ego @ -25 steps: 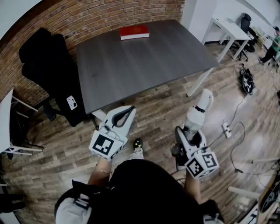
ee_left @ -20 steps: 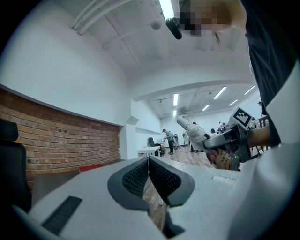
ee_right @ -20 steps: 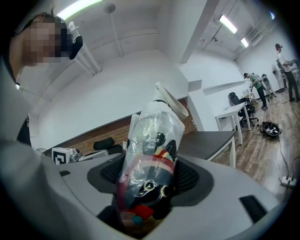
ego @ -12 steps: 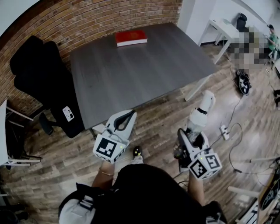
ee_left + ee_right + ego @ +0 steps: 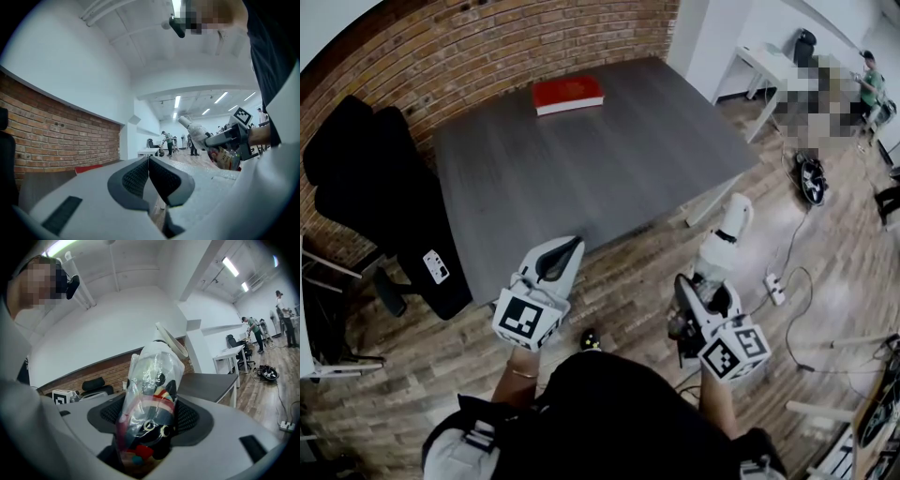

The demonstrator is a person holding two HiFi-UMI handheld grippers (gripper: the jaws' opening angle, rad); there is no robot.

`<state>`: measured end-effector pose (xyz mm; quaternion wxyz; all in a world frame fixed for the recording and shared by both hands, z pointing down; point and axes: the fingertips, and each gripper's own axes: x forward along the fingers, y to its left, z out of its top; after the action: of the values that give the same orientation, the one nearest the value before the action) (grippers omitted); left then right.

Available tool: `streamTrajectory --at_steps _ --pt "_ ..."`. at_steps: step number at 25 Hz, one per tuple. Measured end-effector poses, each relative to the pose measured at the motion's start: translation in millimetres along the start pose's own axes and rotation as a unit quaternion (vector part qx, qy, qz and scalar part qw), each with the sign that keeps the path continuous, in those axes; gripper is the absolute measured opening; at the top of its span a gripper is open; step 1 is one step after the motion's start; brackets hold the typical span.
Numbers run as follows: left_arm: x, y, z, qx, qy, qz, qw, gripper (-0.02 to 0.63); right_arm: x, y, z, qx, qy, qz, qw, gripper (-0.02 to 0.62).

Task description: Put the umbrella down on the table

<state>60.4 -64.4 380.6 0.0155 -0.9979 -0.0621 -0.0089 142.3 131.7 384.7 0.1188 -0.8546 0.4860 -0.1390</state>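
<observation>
You are in the carry step: the umbrella is not yet over the table. On your left, the left gripper [image 5: 562, 255] is empty, its jaws pressed together with nothing between them, and it points at the near edge of the table [image 5: 581, 178]. A red book [image 5: 568, 94] lies at the far side, so most of the dark top looks free. On your right, the right gripper [image 5: 705, 289] is clamped on the umbrella [image 5: 719, 251]. It is folded and wrapped in clear plastic, and its white end points forward above the floor [image 5: 647, 272], right of the table's near corner and apart from it.

The next move, as I judge it: bring the right gripper forward and left until the umbrella is over the top, lower it to lie along the surface, then open the jaws. Stay off the book and the edge; a round bundle may roll.

The head view gives you the layout: chair [image 5: 366, 178], table, book, and the gap between umbrella and top. It tells you little about the grip. The left gripper view shows its pads [image 5: 164, 180] closed on each other, and the umbrella side-on. The right gripper view shows the pads squeezing the bundle from both sides, and a printed pattern under the plastic.
</observation>
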Motion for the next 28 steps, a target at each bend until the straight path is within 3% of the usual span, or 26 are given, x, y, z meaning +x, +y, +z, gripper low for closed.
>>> streamTrajectory --at_steps 7,17,28 --pt "19 39 7 0.000 -0.005 0.000 1.0000 -0.003 57 2 5 0.004 0.011 0.014 1.000 0.290" --pt "26 79 -4 -0.004 0.009 0.038 0.9992 -0.003 116 1 -2 0.013 0.036 0.049 0.998 0.290" --pt "38 142 -9 -0.005 0.028 0.157 0.9872 -0.003 227 -12 7 0.007 0.080 0.148 0.986 0.290"
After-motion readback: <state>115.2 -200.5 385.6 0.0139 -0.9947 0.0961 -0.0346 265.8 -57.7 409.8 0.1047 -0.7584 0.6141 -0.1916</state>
